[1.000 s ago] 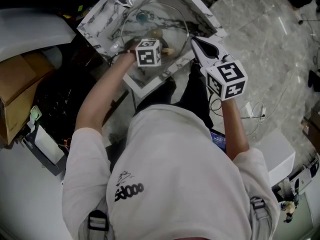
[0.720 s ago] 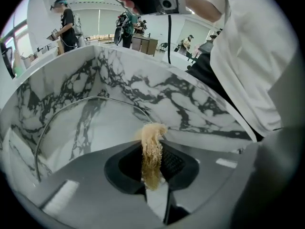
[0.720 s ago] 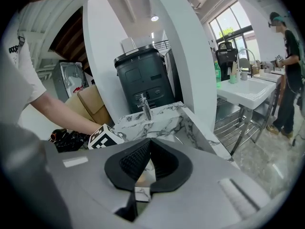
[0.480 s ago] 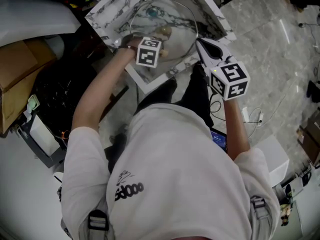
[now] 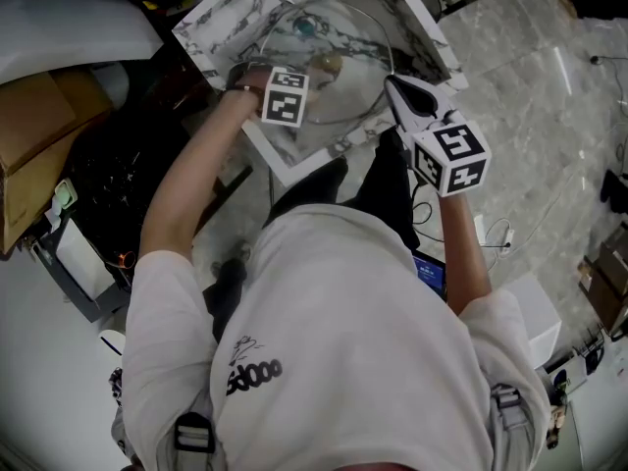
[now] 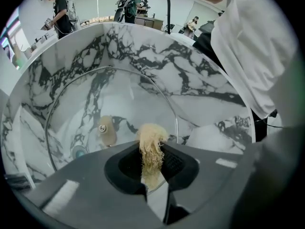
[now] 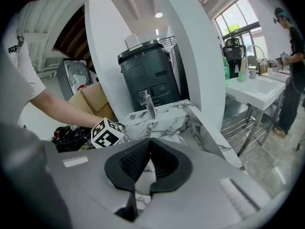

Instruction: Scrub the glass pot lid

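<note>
The glass pot lid [image 6: 86, 104] leans inside the marble sink [image 6: 190, 80], its tan knob [image 6: 107, 130] facing me. My left gripper [image 6: 152, 144] is shut on a tan fibrous scrubber [image 6: 151, 149], which is held against the lid's glass. In the head view the left gripper [image 5: 284, 97] reaches into the sink [image 5: 211, 27] over the lid [image 5: 348, 37]. My right gripper [image 5: 395, 86] hovers at the sink's near right rim; its jaws [image 7: 149, 142] meet at the tips with nothing between them.
A chrome faucet [image 7: 150, 106] stands at the sink's back edge [image 7: 190, 123]. Behind it are a dark bin-like unit [image 7: 147, 75] and a cardboard box [image 5: 39, 165]. A teal drain [image 6: 78, 151] shows through the lid. A white basin [image 7: 257, 87] and people stand further off.
The left gripper has shifted a little up and left across the lid with the scrubber. The right gripper has hardly moved.
</note>
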Available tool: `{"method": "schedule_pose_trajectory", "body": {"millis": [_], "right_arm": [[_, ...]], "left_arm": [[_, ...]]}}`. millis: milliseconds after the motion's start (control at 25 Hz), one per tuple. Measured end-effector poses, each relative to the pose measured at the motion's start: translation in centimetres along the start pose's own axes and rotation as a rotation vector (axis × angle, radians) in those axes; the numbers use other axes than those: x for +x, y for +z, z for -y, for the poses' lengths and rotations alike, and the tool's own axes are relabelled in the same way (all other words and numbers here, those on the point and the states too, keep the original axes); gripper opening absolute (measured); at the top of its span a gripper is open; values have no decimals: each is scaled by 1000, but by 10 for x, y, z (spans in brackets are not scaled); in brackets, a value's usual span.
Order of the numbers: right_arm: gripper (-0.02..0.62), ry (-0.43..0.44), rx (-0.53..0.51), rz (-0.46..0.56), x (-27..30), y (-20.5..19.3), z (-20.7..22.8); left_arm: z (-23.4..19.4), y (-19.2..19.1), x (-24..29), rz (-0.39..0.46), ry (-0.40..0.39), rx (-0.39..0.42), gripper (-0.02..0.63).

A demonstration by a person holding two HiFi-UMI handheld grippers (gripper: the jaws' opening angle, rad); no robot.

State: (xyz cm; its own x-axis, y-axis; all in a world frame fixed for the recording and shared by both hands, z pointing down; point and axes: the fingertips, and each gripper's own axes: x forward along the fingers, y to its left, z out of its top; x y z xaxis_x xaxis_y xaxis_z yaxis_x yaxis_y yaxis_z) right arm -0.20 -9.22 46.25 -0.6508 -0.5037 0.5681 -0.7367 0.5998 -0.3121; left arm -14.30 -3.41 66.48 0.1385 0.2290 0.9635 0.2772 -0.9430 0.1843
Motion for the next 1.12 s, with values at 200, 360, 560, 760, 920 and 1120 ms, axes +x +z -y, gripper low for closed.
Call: {"method": "schedule_pose_trajectory", "body": {"millis": [200, 360, 560, 760, 920, 1120], "right_arm": [[3, 12, -3, -2, 5, 5, 7], [3, 18, 0, -5, 7, 8, 13], [3, 25, 8, -8, 9, 9, 23], [3, 23, 19, -10, 9, 11, 35], [3, 21, 28, -12, 7, 9, 42], [3, 20, 36, -12, 4, 7, 48]], "left_arm": [[-17, -15, -4, -32, 37, -41, 55], [-35, -24, -7, -48, 79, -84, 55], [-65, -32, -13, -85, 190, -122, 55], [-95, -34, -17, -118, 310, -157, 54], [-119, -34, -24, -140, 416, -194, 54], [-145, -30, -31, -153, 538, -234, 52]]}}
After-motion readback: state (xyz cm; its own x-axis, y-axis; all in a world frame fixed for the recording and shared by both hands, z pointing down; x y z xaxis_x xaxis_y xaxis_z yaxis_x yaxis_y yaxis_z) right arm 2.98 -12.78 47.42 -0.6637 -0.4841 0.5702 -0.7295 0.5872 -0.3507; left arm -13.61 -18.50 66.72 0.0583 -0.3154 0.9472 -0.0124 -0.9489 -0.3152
